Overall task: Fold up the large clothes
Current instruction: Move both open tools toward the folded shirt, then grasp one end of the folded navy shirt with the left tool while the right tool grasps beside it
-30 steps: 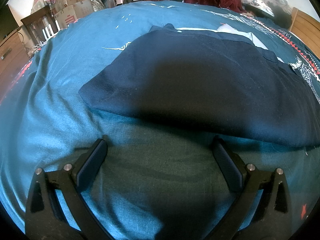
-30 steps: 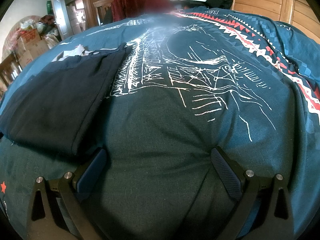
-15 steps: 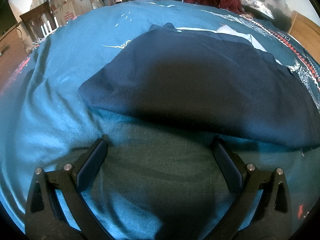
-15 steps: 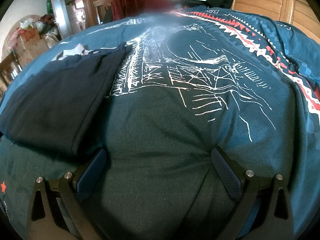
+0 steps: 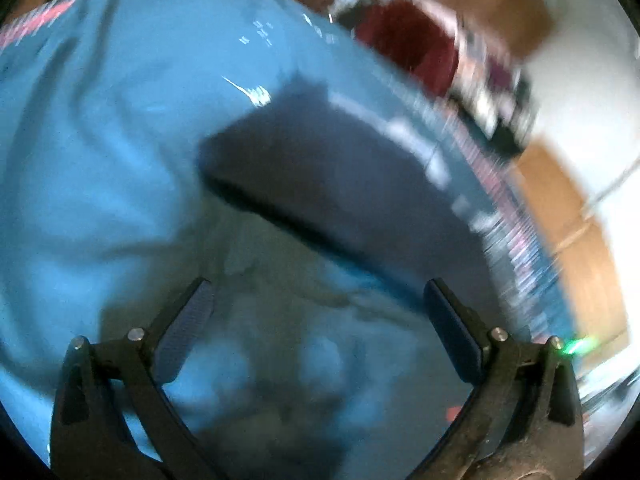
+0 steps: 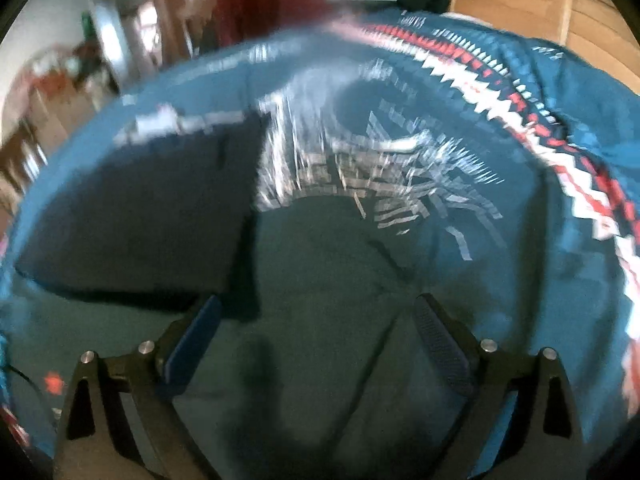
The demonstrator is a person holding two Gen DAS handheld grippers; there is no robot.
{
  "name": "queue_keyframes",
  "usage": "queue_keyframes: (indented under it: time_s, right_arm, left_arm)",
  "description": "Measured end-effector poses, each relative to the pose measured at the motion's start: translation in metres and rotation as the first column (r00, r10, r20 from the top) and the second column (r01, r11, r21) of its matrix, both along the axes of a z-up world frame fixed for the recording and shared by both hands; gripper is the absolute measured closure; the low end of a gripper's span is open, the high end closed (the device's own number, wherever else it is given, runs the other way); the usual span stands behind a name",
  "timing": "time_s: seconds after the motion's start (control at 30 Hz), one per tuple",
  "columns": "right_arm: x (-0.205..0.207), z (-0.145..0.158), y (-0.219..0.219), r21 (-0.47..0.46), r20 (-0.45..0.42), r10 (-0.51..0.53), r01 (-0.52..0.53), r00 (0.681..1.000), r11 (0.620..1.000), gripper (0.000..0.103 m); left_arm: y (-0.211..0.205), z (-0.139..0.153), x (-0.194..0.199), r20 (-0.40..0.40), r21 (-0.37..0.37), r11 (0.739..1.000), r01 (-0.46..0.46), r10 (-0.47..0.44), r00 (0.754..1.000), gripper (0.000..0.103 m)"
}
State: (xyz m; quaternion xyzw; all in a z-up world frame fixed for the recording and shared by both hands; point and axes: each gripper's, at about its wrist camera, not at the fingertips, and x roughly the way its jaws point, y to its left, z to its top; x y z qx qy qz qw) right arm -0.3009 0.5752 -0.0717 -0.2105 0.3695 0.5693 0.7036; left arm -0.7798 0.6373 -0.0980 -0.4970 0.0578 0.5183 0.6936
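Folded navy garment (image 5: pixel 344 168) flat on teal bedspread (image 5: pixel 100 152), blurred; both grippers (image 5: pixel 320 312) (image 6: pixel 316 328) spread, empty.

A bed with a teal patterned bedspread (image 6: pixel 460 128) fills both blurred views. Beyond it stand a wooden headboard (image 6: pixel 532 12), a dark red draped chair (image 6: pixel 268 4), and a white wall (image 5: pixel 580 92).

Both views motion-blurred, fisheye-warped w/ black corners; dim foreground shadow, bright room bkgd.
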Motion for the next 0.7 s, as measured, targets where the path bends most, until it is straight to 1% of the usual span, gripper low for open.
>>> queue_keyframes:
  time_s: [0.07,0.17,0.27,0.3,0.37,0.4,0.43,0.47,0.5,0.53,0.57,0.6,0.63,0.67,0.7]
  right_arm:
    - [-0.011,0.023,-0.015,0.051,-0.004,-0.005,0.005,1.000,0.999,0.004]
    - [-0.045,0.065,-0.030,0.128,0.029,0.050,-0.053,0.998,0.990,0.004]
    - [-0.083,0.099,-0.033,0.165,0.024,0.137,-0.139,0.990,0.976,0.004]
    - [-0.097,0.114,-0.034,0.182,0.010,0.174,-0.173,0.985,0.968,0.004]
    - [-0.119,0.138,-0.038,0.223,-0.014,0.249,-0.240,0.968,0.945,0.004]
    - [-0.133,0.150,-0.043,0.242,-0.024,0.295,-0.280,0.955,0.929,0.003]
    - [-0.156,0.163,-0.049,0.262,-0.020,0.361,-0.344,0.932,0.902,0.002]
    - [-0.168,0.168,-0.053,0.269,-0.002,0.391,-0.376,0.920,0.887,0.002]
    - [-0.190,0.173,-0.056,0.271,0.047,0.431,-0.426,0.901,0.863,0.001]
    - [-0.203,0.174,-0.056,0.267,0.078,0.453,-0.456,0.888,0.849,0.000]
    - [-0.211,0.173,-0.055,0.260,0.087,0.465,-0.471,0.881,0.843,0.000]
    - [-0.219,0.172,-0.051,0.251,0.083,0.478,-0.483,0.874,0.839,0.000]
    - [-0.230,0.168,-0.041,0.243,0.052,0.492,-0.489,0.869,0.838,0.000]
    - [-0.235,0.166,-0.032,0.241,0.028,0.500,-0.491,0.866,0.837,0.000]
    - [-0.237,0.164,-0.026,0.242,0.015,0.503,-0.491,0.864,0.837,0.000]
  left_arm:
    - [0.000,-0.003,-0.010,0.032,-0.002,1.000,-0.017,0.017,0.999,0.001]
    - [0.017,-0.005,-0.011,0.066,0.000,1.000,-0.004,0.004,0.998,0.002]
    - [0.041,-0.014,-0.009,0.115,-0.023,1.000,-0.005,0.007,0.993,0.009]
    - [0.047,-0.017,-0.007,0.101,-0.041,0.999,-0.018,0.022,0.995,0.012]
    - [0.058,-0.021,-0.003,0.087,-0.059,0.998,-0.036,0.041,0.995,0.013]
    - [0.059,-0.019,-0.003,0.084,-0.048,0.998,-0.044,0.048,0.995,0.013]
    - [0.063,-0.019,-0.002,0.089,-0.039,0.998,-0.051,0.054,0.995,0.013]
    - [0.065,-0.018,-0.003,0.100,-0.032,0.998,-0.060,0.063,0.993,0.013]
    - [0.068,-0.019,-0.005,0.114,-0.026,0.997,-0.070,0.072,0.991,0.016]
    - [0.073,-0.022,-0.006,0.127,-0.024,0.996,-0.086,0.088,0.988,0.021]
    - [0.074,-0.024,-0.009,0.128,-0.025,0.994,-0.102,0.105,0.986,0.023]
    - [0.076,-0.026,-0.009,0.125,-0.024,0.993,-0.116,0.119,0.985,0.031]
    - [0.077,-0.028,-0.010,0.125,-0.024,0.992,-0.125,0.127,0.984,0.040]
    - [0.078,-0.031,-0.010,0.131,-0.026,0.991,-0.128,0.130,0.983,0.043]
    - [0.078,-0.031,-0.011,0.131,-0.024,0.991,-0.131,0.133,0.982,0.051]
